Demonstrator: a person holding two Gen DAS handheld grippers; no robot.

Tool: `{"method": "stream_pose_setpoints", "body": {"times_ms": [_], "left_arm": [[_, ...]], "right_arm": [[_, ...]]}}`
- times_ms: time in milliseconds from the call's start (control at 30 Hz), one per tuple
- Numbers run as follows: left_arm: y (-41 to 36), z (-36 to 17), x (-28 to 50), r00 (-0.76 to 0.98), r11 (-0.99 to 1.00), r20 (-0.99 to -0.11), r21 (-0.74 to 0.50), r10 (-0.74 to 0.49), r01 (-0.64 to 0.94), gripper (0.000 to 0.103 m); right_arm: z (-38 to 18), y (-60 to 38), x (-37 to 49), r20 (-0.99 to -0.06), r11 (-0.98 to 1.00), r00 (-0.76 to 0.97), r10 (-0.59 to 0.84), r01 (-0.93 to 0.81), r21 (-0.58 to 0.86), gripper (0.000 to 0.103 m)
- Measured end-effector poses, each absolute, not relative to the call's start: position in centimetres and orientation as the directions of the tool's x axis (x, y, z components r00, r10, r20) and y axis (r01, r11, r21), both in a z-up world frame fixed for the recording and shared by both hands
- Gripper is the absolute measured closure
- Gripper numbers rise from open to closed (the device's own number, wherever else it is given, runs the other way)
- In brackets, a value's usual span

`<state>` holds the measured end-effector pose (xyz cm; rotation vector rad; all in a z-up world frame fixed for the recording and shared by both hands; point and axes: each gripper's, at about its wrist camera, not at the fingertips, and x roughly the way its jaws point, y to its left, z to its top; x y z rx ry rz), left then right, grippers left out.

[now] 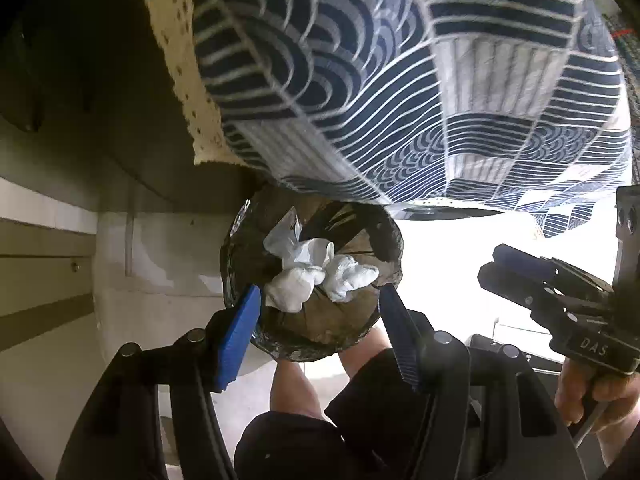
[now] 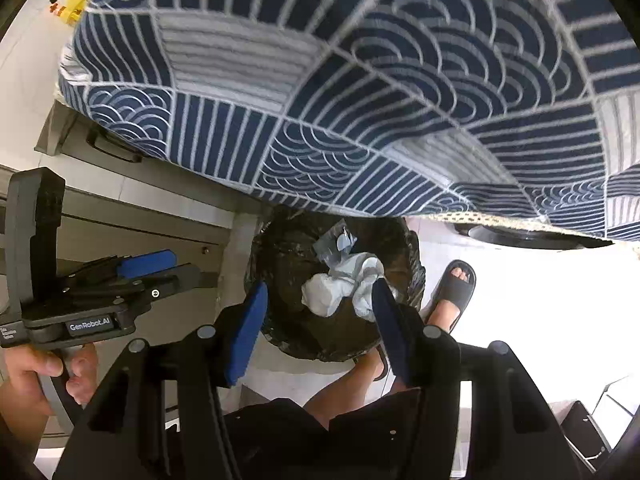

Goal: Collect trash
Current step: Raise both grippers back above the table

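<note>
A bin lined with a black bag [image 1: 394, 240] [image 2: 280, 248] stands on the floor under the table edge. Crumpled white tissues [image 1: 304, 276] [image 2: 328, 296] and a bit of clear wrapper lie inside it. My left gripper [image 1: 318, 294] hangs open above the bin mouth, nothing between its blue pads. The right gripper [image 2: 319, 290] also stands open over the bin with nothing in it. Each wrist view catches the other gripper from the side: the right gripper [image 1: 496, 264] at the right edge, the left gripper [image 2: 186, 266] at the left edge.
A blue and white patterned tablecloth [image 1: 360, 80] [image 2: 320, 80] overhangs the bin from above. A grey cabinet [image 2: 120, 220] runs along the left. The person's sandalled foot [image 2: 452, 292] and bare knee [image 1: 292, 384] are right beside the bin. A yellow item [image 2: 76, 0] lies far left.
</note>
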<state>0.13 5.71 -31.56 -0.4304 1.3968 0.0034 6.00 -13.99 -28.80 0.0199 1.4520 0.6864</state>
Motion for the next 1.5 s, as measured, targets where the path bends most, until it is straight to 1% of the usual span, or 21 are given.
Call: {"method": "stream_pose_setpoints", "body": {"times_ms": [200,233,267,500,767,900,1000,1100,1133,1233,1267,1300,1333,1467,1500], "left_arm": [[6.2,-28.6,-0.2,0.239,0.926,-0.941,-0.296,-0.240,-0.235,0.043],[6.3,-28.2,-0.3,0.248,0.925,-0.938,-0.299,-0.241,-0.233,0.043],[6.4,-27.7,-0.3,0.260,0.923,-0.933,-0.310,-0.249,-0.229,0.043],[6.8,-22.6,-0.2,0.349,0.925,-0.903,-0.331,-0.252,-0.187,0.044],[7.2,-15.7,0.7,0.472,0.942,-0.850,-0.317,-0.232,-0.108,0.044],[7.2,-12.5,1.5,0.524,0.952,-0.822,-0.298,-0.223,-0.063,0.043],[7.5,-10.7,2.3,0.556,0.959,-0.804,-0.280,-0.211,-0.042,0.043],[7.8,-9.1,3.7,0.577,0.962,-0.792,-0.270,-0.199,-0.038,0.043],[7.8,-8.8,4.0,0.583,0.963,-0.789,-0.267,-0.197,-0.037,0.043],[7.9,-7.5,6.0,0.600,0.970,-0.781,-0.242,-0.176,-0.031,0.043],[7.9,-7.3,6.5,0.604,0.971,-0.779,-0.236,-0.170,-0.031,0.039],[7.9,-7.0,7.2,0.610,0.972,-0.775,-0.233,-0.165,-0.032,0.033],[8.0,-6.7,8.1,0.615,0.974,-0.773,-0.225,-0.156,-0.036,0.031],[8.0,-6.4,11.0,0.607,0.977,-0.783,-0.207,-0.132,-0.055,0.030],[8.0,-6.4,11.9,0.606,0.976,-0.785,-0.208,-0.131,-0.058,0.026]], "right_arm": [[-26.1,-14.2,6.1,-0.893,0.808,-0.003,0.449,-0.426,0.407,0.048],[-25.7,-14.2,6.0,-0.894,0.808,0.003,0.448,-0.429,0.404,0.045],[-25.0,-14.3,6.0,-0.891,0.805,0.011,0.454,-0.435,0.405,0.044],[-19.8,-14.7,6.1,-0.872,0.800,0.102,0.479,-0.459,0.385,0.043],[-12.5,-15.8,6.9,-0.808,0.793,0.253,0.532,-0.483,0.371,0.041],[-10.1,-15.7,7.7,-0.777,0.792,0.314,0.545,-0.496,0.356,0.040],[-8.7,-15.8,8.5,-0.752,0.792,0.359,0.553,-0.506,0.341,0.021],[-7.6,-15.7,9.9,-0.740,0.792,0.380,0.556,-0.513,0.331,0.021],[-7.4,-15.6,10.4,-0.735,0.791,0.385,0.558,-0.515,0.331,0.017],[-6.9,-15.5,12.8,-0.720,0.786,0.401,0.566,-0.527,0.324,0.015],[-6.7,-15.5,13.6,-0.716,0.783,0.402,0.571,-0.530,0.326,0.014],[-6.6,-15.5,14.3,-0.711,0.781,0.404,0.575,-0.532,0.328,0.008],[-6.6,-15.5,15.2,-0.707,0.779,0.407,0.578,-0.534,0.330,0.006],[-6.8,-15.4,18.6,-0.711,0.766,0.385,0.588,-0.546,0.339,0.006],[-6.9,-15.3,19.4,-0.712,0.762,0.379,0.591,-0.552,0.339,0.006]]}}
